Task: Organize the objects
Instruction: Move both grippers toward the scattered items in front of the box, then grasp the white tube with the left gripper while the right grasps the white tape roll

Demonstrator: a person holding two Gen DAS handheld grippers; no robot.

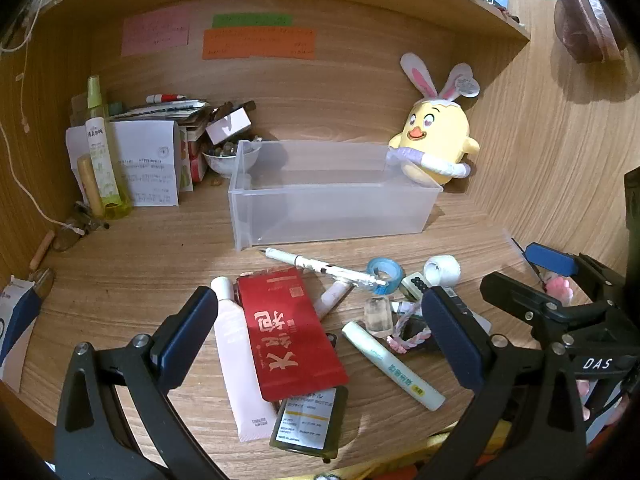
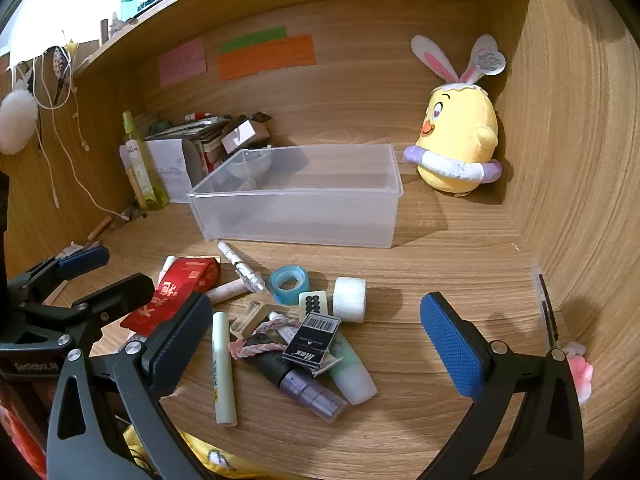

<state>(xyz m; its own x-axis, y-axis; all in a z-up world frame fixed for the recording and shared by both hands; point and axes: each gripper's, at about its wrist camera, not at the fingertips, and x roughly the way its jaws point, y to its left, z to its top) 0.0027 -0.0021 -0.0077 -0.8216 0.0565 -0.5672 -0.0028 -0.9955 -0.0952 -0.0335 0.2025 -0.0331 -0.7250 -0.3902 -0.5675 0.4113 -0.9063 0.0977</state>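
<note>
A clear plastic bin (image 1: 332, 212) (image 2: 296, 216) stands empty on the wooden desk. In front of it lies a jumble of small items: a red packet (image 1: 288, 332) (image 2: 176, 292), a pink tube (image 1: 240, 364), a white pen (image 1: 320, 266) (image 2: 240, 266), a blue tape roll (image 1: 384, 272) (image 2: 289, 282), a pale green stick (image 1: 394, 366) (image 2: 223, 368), a staples box (image 2: 312, 340) and a white roll (image 2: 350, 298). My left gripper (image 1: 320, 336) hangs open over the red packet. My right gripper (image 2: 316, 344) is open above the staples box. Neither holds anything.
A yellow plush chick (image 1: 434, 140) (image 2: 456, 148) sits at the back right corner. At the back left are a green spray bottle (image 1: 100, 148) (image 2: 138, 160), papers and a small bowl (image 1: 230, 158). Wooden walls close in the back and right side.
</note>
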